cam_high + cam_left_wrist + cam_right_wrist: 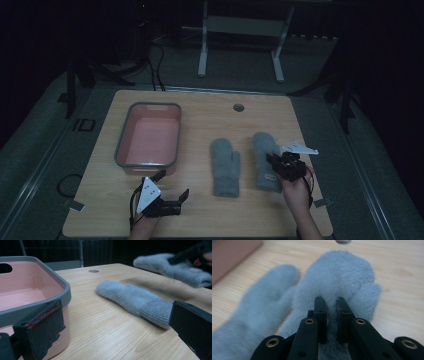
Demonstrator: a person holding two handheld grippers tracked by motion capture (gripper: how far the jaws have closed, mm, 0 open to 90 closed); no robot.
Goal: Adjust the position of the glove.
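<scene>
**Right mitten pinched, basin lies across the table to the left**

High view: your right gripper (278, 161) sits over the right mitten (265, 157), near the table's right edge. That mitten's long axis runs from the near edge toward the far edge, cuff nearest you. The left mitten (225, 166) lies parallel just beside it, toward the middle. The pink basin (148, 138) stands toward the table's left edge, past both mittens. Your left gripper (172, 189) rests by the near-left corner, just in front of the basin.

Left gripper view: jaws stand wide apart, nothing between them. The basin's grey rim (63, 287) is just beside one jaw; the left mitten (136, 301) lies ahead on bare wood.

Right gripper view: jaws are drawn close together, nipping a ridge of grey fleece on the right mitten (337, 277), fingertip end pointing away from you. Judgement: your right hand has the mitten, but the left hand is nearer the basin, so the carry goes leftward over the other mitten.
</scene>
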